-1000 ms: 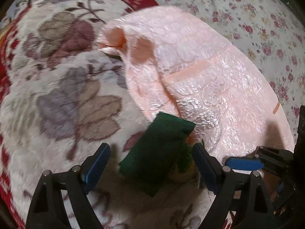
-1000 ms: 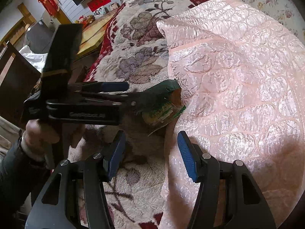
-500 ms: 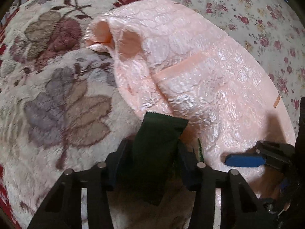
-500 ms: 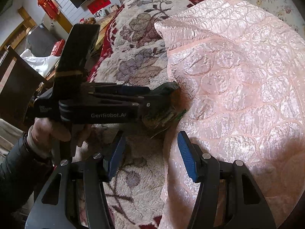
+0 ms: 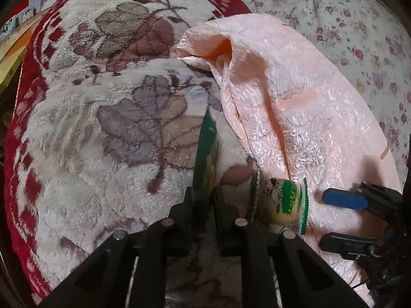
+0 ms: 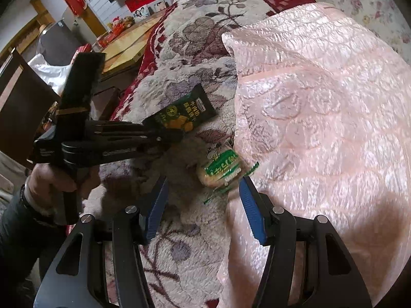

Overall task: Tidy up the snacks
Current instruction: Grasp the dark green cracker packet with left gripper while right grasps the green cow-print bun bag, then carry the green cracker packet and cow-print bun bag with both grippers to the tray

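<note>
My left gripper (image 5: 203,195) is closing its jaws on a dark green snack packet (image 5: 205,151), which stands edge-on between the pads. In the right wrist view that packet (image 6: 183,114) is lifted off the blanket and sticks out of the left gripper (image 6: 164,134), held by a hand at the left. A small bun in a clear wrapper with green print (image 5: 283,202) lies on the blanket at the pink quilt's edge. That bun (image 6: 221,166) sits just ahead of my right gripper (image 6: 203,200), whose blue pads stand open with nothing between them.
A fleecy floral blanket (image 5: 90,133) with a red border covers the bed. A shiny pink quilt (image 6: 321,107) lies over its right part, on a flowered sheet (image 5: 359,38). Beyond the bed's left edge stand a wooden table (image 6: 128,43) and a dark chair (image 6: 15,92).
The left gripper's jaws closed in on the green packet and lifted it left, turning it edge-on. That uncovered the wrapped bun beneath it. The right gripper stayed put.
</note>
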